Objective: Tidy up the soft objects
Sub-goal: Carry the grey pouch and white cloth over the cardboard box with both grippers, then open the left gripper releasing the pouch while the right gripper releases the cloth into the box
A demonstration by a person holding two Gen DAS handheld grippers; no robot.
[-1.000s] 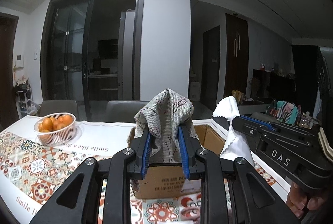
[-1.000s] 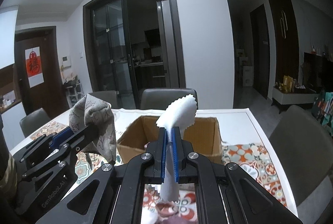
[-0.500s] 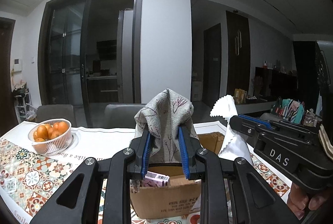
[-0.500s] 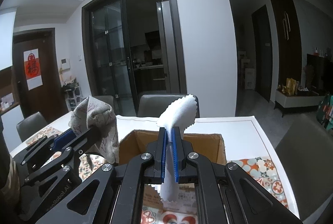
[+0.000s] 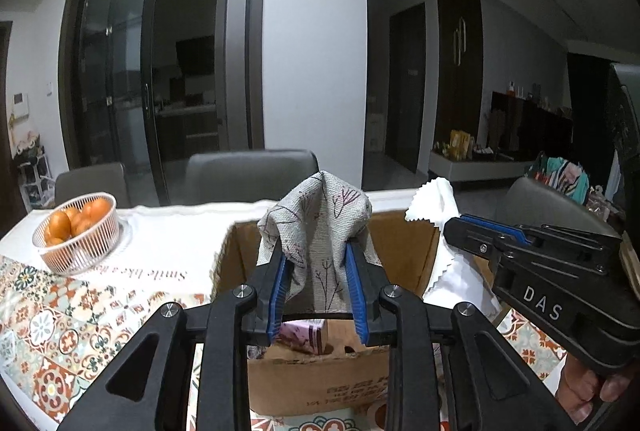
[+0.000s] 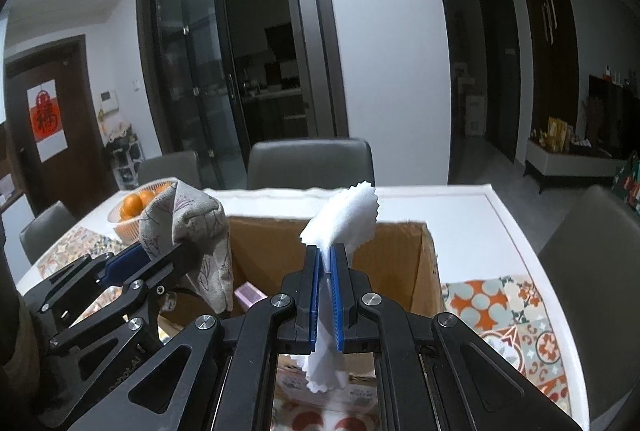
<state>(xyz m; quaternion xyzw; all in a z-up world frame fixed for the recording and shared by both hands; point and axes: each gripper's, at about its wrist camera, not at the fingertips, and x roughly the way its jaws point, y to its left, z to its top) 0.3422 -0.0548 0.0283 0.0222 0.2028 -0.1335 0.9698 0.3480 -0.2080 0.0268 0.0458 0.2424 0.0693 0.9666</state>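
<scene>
Both my hands have carried forward over the cardboard box (image 5: 320, 379). My left jaws (image 5: 316, 283), just easing wider, still pinch the patterned cloth (image 5: 316, 227); my right jaws (image 6: 328, 295) stay clamped on the white cloth (image 6: 344, 211), so both drops look close.

The cardboard box (image 5: 320, 387) hides most of its contents; only a corner of a pink packet (image 5: 302, 337) shows. Its printed label is too blurred to read. The counter (image 5: 80, 319) runs off the picture's edges.
</scene>
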